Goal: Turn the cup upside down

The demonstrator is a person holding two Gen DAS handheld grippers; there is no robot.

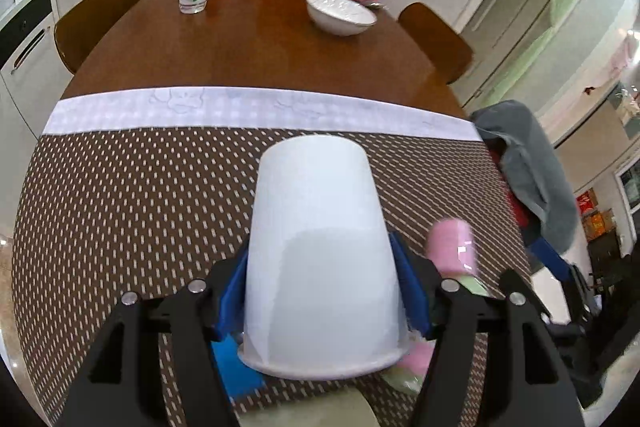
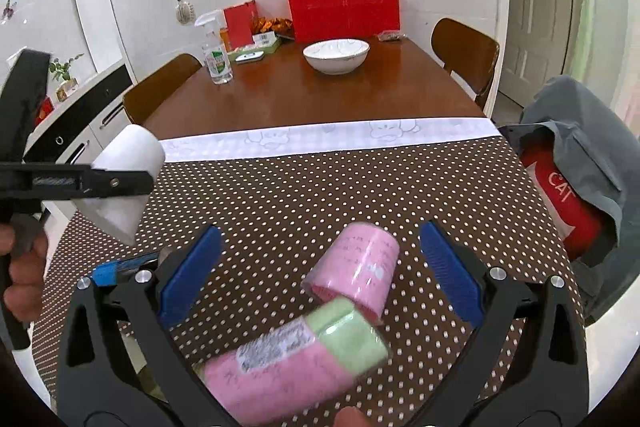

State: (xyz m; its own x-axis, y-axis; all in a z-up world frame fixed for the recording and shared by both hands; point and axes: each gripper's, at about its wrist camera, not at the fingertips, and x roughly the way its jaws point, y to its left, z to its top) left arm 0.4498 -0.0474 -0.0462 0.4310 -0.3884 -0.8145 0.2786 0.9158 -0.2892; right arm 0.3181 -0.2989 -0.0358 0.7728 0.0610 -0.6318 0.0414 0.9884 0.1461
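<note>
We have the white cup (image 1: pixel 324 259) pinched between the blue pads (image 1: pixel 408 287) of the left gripper (image 1: pixel 322 291), the jaws pressed against its sides just above the rim, and it is held clear of the bench (image 1: pixel 120 211) with its closed base pointing away from the camera and its rim toward us. From the right wrist view the cup (image 2: pixel 128 179) hangs tilted in the air at the left, base up and toward the wall, so we judge the turn to be well under way and the cup not yet set down (whether it is fully inverted we cannot tell from these angles). Gripping low near the rim leaves the mouth free to meet the dotted cloth (image 2: pixel 320 187) flat. The right gripper (image 2: pixel 320 275) hangs with its jaws spread wide and nothing between them, hovering over a pink roll (image 2: pixel 356 271) and a pink-and-green roll (image 2: pixel 296 359) that lie just right of where the cup would come down. A blue object (image 1: pixel 236 367) lies under the cup's left edge, so the open room is forward, on the bare dotted cloth toward the white strip (image 1: pixel 256 107). The bowl (image 2: pixel 336 57) and spray bottle (image 2: pixel 216 51) stand well apart, at the far end of the bench.
</note>
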